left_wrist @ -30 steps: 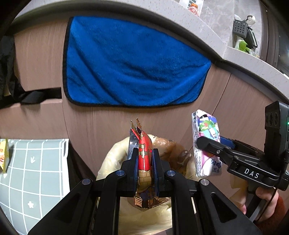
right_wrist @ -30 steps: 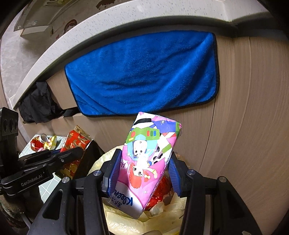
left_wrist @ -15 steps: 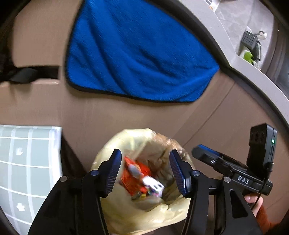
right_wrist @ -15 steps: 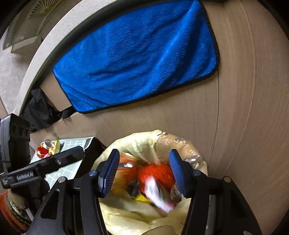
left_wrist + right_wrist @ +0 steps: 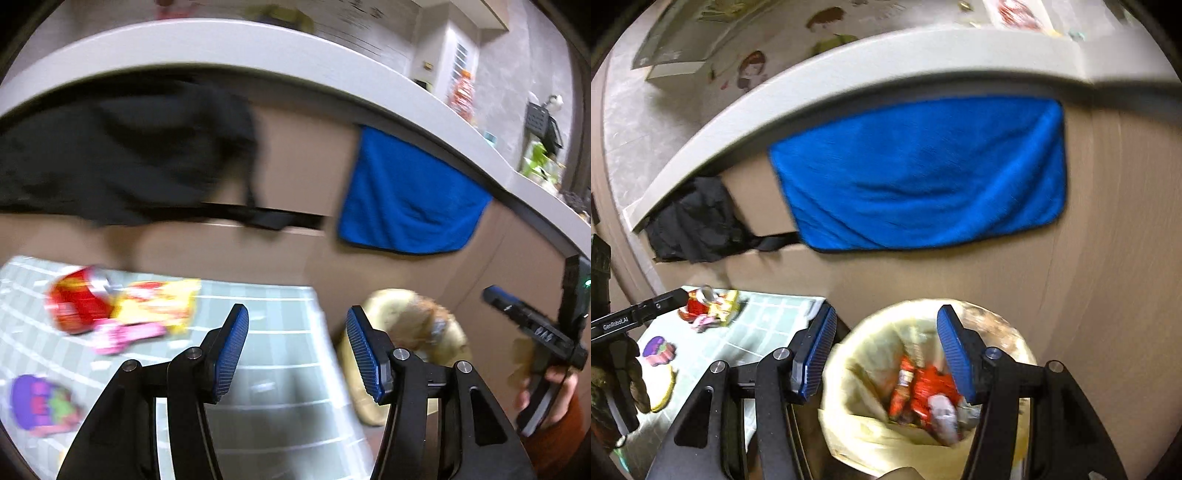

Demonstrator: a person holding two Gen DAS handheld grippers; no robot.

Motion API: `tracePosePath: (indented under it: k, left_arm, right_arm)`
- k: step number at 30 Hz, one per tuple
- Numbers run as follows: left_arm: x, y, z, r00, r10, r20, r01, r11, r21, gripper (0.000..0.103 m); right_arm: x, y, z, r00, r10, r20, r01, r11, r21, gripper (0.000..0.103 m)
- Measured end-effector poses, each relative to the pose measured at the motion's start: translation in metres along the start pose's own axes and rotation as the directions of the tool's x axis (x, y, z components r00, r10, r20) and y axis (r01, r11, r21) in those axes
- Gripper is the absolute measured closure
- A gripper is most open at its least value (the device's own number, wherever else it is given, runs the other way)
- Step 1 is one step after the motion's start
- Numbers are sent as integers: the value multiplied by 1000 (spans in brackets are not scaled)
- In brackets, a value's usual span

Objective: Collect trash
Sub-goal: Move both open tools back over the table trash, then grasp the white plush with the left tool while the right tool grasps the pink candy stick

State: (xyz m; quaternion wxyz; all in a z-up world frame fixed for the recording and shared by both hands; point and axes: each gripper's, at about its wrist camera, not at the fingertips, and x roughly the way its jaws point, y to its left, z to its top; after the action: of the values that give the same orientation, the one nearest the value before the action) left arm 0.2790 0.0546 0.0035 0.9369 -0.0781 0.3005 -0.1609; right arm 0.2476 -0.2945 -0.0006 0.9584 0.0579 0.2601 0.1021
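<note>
Left gripper (image 5: pixel 297 349) at lower centre of its own view, jaws spread wide and empty, over the edge of a pale green gridded mat (image 5: pixel 258 369). On the mat at left of that frame, blurred: a red wrapper (image 5: pixel 75 302), a yellow wrapper (image 5: pixel 159 308) touching it, a pink packet (image 5: pixel 125 334) just below both, and a purple packet (image 5: pixel 40 404) apart at lower left. Right gripper (image 5: pixel 886 349) at lower centre of its view, jaws likewise wide apart with nothing between the pads, above the trash bin (image 5: pixel 857 373) lined with a yellowish bag. Inside the bin, red wrappers (image 5: pixel 923 391) and a pale packet (image 5: pixel 942 410) at the bottom. Blue towel (image 5: pixel 923 173) hanging on the brown cabinet front behind, under the grey tabletop (image 5: pixel 849 62) edge; black cloth (image 5: pixel 698 221) at its left. Other hand (image 5: pixel 554 391) with its tool at right edge of the left view.
</note>
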Motion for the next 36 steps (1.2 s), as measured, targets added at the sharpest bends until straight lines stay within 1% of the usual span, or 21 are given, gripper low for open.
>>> tracePosePath:
  k: [3, 5, 11, 15, 19, 22, 24, 26, 28, 29, 31, 33, 36]
  left_arm:
    - [-30, 46, -10, 997, 71, 17, -70, 997, -34, 47]
    - [-49, 81, -19, 993, 115, 18, -113, 990, -84, 47]
    - [-82, 159, -44, 983, 185, 0, -182, 964, -193, 47]
    - [-83, 193, -55, 981, 190, -31, -192, 950, -246, 45]
    - [-60, 219, -51, 987, 153, -57, -163, 938, -306, 42]
    - [-29, 239, -39, 989, 132, -64, -146, 916, -373, 39]
    - [-3, 256, -28, 987, 132, -92, -158, 899, -409, 38]
    - [25, 273, -16, 983, 132, -131, -178, 875, -451, 38]
    - [44, 287, -3, 983, 121, -140, -174, 860, -479, 38]
    - [51, 292, 4, 983, 115, -144, -171, 862, -478, 38]
    - [69, 303, 21, 979, 116, -168, -180, 879, -442, 38]
    - [85, 310, 30, 974, 115, -194, -187, 893, -410, 38]
    - [109, 321, 37, 959, 123, -254, -218, 895, -388, 38]
  right_arm:
    - [5, 35, 4, 998, 56, -9, -56, 998, -40, 48]
    - [11, 56, 5, 995, 95, -21, -96, 994, -57, 48]
    - [37, 136, -2, 971, 216, -102, -229, 964, -133, 48]
    - [53, 179, -11, 953, 261, -152, -287, 940, -186, 48]
    - [72, 206, -21, 935, 293, -200, -331, 923, -197, 48]
    - [88, 214, -26, 925, 303, -231, -347, 919, -185, 48]
    - [98, 216, -30, 922, 299, -247, -347, 921, -179, 48]
    - [107, 213, -33, 921, 290, -261, -340, 924, -173, 48]
    - [113, 208, -36, 922, 279, -270, -331, 928, -172, 48]
    - [115, 206, -36, 922, 274, -273, -328, 929, -175, 48]
    - [121, 201, -40, 926, 254, -281, -312, 932, -187, 48]
    - [128, 195, -42, 926, 241, -292, -302, 935, -186, 48]
    - [141, 189, -43, 921, 237, -309, -297, 941, -162, 48]
